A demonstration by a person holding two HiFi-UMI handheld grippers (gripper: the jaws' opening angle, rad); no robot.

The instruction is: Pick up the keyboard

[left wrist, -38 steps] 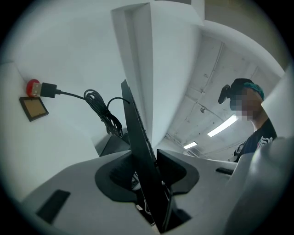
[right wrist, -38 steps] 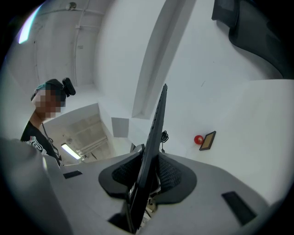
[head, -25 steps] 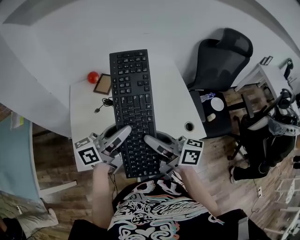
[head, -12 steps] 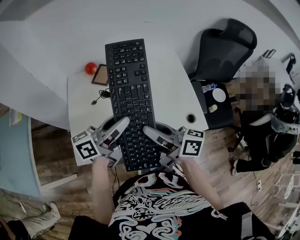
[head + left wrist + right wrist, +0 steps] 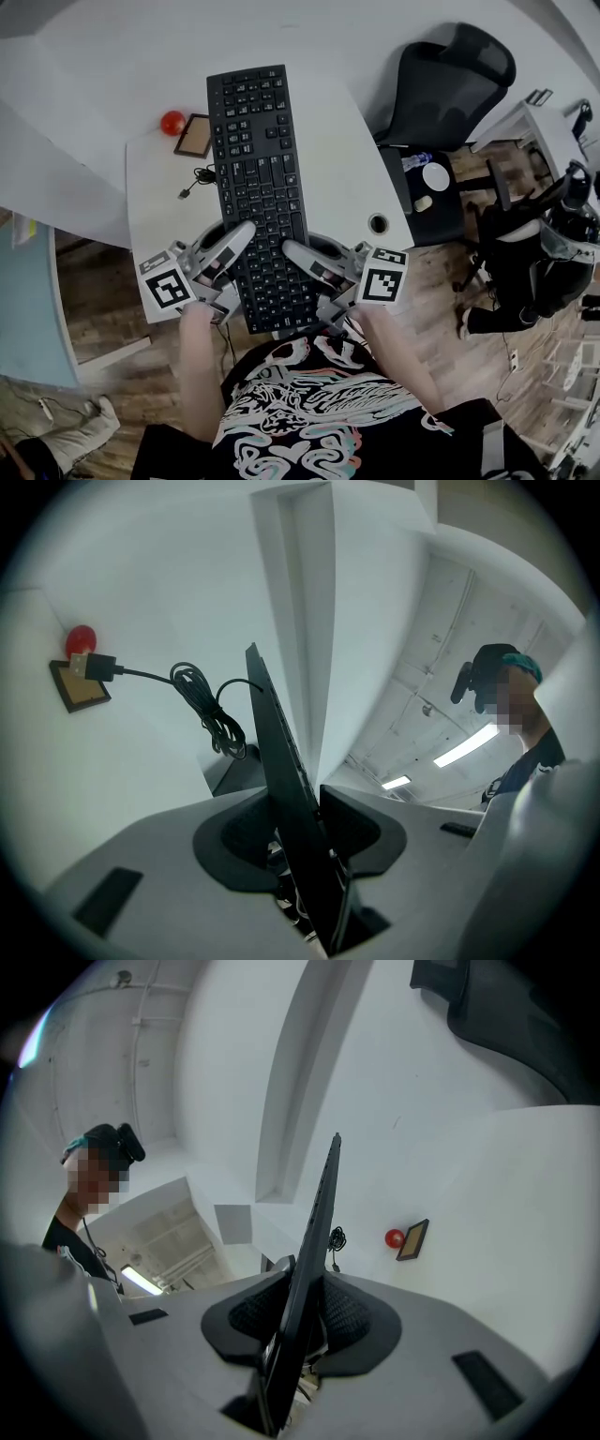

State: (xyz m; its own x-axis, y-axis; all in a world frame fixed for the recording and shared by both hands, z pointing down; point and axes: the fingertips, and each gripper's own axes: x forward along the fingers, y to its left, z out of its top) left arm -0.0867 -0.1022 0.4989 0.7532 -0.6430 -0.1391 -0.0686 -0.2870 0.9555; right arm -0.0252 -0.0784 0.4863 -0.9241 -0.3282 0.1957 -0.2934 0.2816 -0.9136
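Note:
A black keyboard [image 5: 258, 187] is held lengthwise above the white desk [image 5: 347, 159], its far end reaching past the desk's back edge. My left gripper [image 5: 242, 236] is shut on its near left edge and my right gripper [image 5: 292, 251] on its near right edge. The left gripper view has the keyboard [image 5: 281, 761] edge-on between the pads of the left gripper [image 5: 305, 819], with its coiled cable [image 5: 211, 710] and USB plug [image 5: 94, 666] hanging free. The right gripper view also has the keyboard [image 5: 319, 1213] edge-on, clamped in the right gripper [image 5: 302, 1312].
A red ball [image 5: 172, 123] and a small brown frame [image 5: 193, 137] sit at the desk's far left corner. A cable hole [image 5: 378, 223] is near the desk's right edge. A black office chair [image 5: 450, 84] and a low dark stand [image 5: 433, 225] with small items stand to the right.
The head view has shifted a little, so the desk and keyboard sit higher in the picture. Both grippers keep the same hold on the keyboard.

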